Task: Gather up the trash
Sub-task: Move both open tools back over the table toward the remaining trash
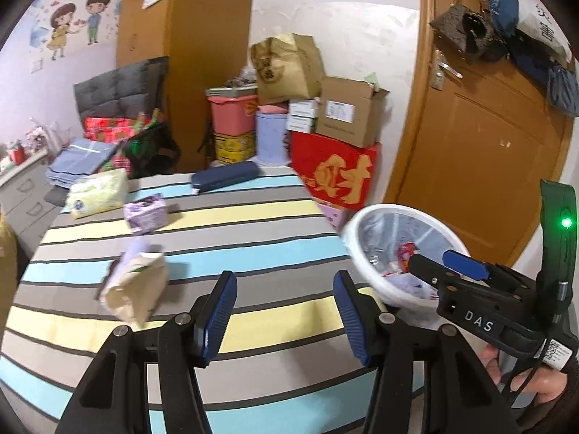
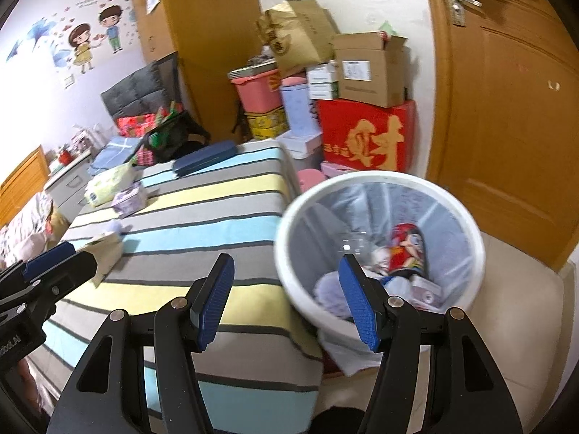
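Both hand-held grippers are empty with jaws apart: the left hand-held gripper [image 1: 286, 311] over the striped bed [image 1: 253, 217], the right hand-held gripper [image 2: 287, 302] at its right edge. A crumpled paper bag [image 1: 135, 289] lies near the left edge; the left should straddle it squarely before closing. Only the right view shows the contents of the white bin [image 2: 466, 224] clearly, including a red can [image 2: 407, 249].

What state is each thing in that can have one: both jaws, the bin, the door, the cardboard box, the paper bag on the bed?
Left gripper: jaws open, nothing between them.
Right gripper: jaws open, nothing between them.
White bin: upright, lined with a clear bag, partly filled with trash.
Paper bag: crumpled, lying on the striped bed.
Door: shut.
Cardboard box: flaps open.
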Demonstrator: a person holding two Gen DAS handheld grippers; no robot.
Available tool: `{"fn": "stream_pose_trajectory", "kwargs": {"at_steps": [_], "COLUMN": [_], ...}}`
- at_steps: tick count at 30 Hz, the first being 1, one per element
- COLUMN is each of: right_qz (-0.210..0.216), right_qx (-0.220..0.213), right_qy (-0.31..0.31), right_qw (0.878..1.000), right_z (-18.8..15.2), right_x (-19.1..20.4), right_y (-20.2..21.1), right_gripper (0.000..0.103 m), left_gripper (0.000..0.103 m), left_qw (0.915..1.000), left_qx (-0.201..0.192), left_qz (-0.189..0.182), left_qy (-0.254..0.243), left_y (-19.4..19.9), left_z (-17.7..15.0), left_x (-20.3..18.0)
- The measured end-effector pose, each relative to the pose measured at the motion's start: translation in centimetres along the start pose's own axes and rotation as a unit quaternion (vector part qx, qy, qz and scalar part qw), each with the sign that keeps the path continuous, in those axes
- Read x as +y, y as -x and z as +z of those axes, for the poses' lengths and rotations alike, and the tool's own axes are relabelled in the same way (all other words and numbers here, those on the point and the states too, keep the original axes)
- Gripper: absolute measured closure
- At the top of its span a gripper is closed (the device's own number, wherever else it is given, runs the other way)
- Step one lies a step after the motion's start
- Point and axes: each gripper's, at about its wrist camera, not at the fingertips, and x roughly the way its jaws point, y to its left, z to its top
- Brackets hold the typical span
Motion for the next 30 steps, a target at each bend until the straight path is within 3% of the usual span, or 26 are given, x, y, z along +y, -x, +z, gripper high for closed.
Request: {"fn": "stream_pose_trajectory", "kwargs": {"at_steps": [18,30], "right_qz": [0.057,0.109], "right_qx": [0.021,0.048], "right_qy": [0.055,0.076], "right_qw": [0.997,0.990], "right_z": [-0.4,-0.3], "right_x": [8.5,13.8], "right_y": [-1.8,-4.0], "right_gripper": [0.041,0.041], "left_gripper": [0.047,0.046], "left_qw": [0.9955,0.9856], "left_qx": [-0.016,-0.011], "left_qz": [0.067,0.124], "left_qy": [0.065,0.115], "left_y": [3.6,4.9], "left_z": [-1.9,-3.6], "left_x": [10.2,17.4]}}
